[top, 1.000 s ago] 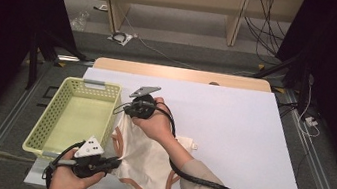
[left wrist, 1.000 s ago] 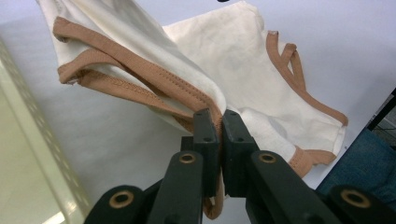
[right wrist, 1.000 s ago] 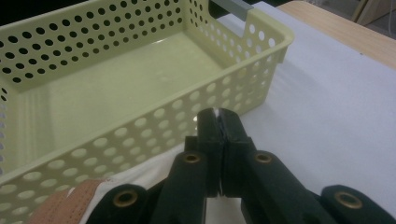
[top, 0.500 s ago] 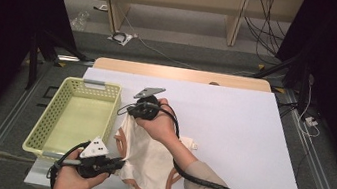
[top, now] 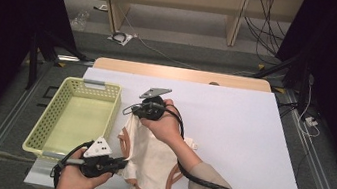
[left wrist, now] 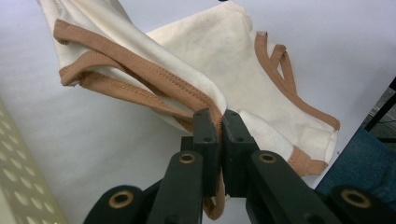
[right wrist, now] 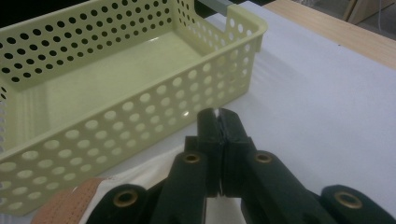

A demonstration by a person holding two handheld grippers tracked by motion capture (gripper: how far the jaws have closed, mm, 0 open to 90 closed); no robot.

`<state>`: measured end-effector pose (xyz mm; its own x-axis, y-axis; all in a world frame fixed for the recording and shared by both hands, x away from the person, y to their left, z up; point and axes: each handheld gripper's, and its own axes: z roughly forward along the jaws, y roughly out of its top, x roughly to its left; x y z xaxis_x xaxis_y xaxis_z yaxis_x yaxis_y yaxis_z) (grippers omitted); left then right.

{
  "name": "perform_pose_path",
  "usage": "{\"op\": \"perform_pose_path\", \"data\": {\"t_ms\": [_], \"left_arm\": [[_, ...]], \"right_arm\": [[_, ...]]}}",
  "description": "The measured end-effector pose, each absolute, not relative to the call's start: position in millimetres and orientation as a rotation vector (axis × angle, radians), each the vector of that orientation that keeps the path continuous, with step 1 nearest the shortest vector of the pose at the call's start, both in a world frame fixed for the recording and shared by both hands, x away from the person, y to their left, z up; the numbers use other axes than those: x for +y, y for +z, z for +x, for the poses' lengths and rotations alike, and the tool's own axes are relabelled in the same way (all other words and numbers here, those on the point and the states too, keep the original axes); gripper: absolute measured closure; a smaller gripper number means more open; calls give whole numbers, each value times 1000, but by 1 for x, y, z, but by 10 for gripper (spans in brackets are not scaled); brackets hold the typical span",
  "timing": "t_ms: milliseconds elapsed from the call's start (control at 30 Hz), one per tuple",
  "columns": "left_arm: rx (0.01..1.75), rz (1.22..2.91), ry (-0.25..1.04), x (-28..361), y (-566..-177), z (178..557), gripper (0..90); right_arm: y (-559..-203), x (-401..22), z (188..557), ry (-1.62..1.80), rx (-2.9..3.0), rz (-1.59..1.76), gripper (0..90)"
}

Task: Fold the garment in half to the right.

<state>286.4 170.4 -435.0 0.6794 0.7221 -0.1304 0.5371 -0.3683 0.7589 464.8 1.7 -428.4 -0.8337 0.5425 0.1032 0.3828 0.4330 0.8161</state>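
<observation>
- Reaching over the table's near edge, the left gripper (top: 113, 163) clamps the cream garment (top: 149, 158) by its brown-trimmed hem.
- The right gripper (top: 134, 111), beside the yellow basket (top: 50, 125), pinches the cloth's far edge.
- The white table (top: 241, 135) stands in a dark room.
- The garment lies partly lifted between both grippers, right of the basket.
</observation>
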Motion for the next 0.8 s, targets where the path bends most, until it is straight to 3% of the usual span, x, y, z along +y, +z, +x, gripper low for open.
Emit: {"op": "perform_pose_path", "data": {"t_ms": [800], "left_arm": [[924, 2078, 299, 161, -434, 287, 854]], "right_arm": [[-431, -15, 463, 1376, 2475, 844, 895]]}}
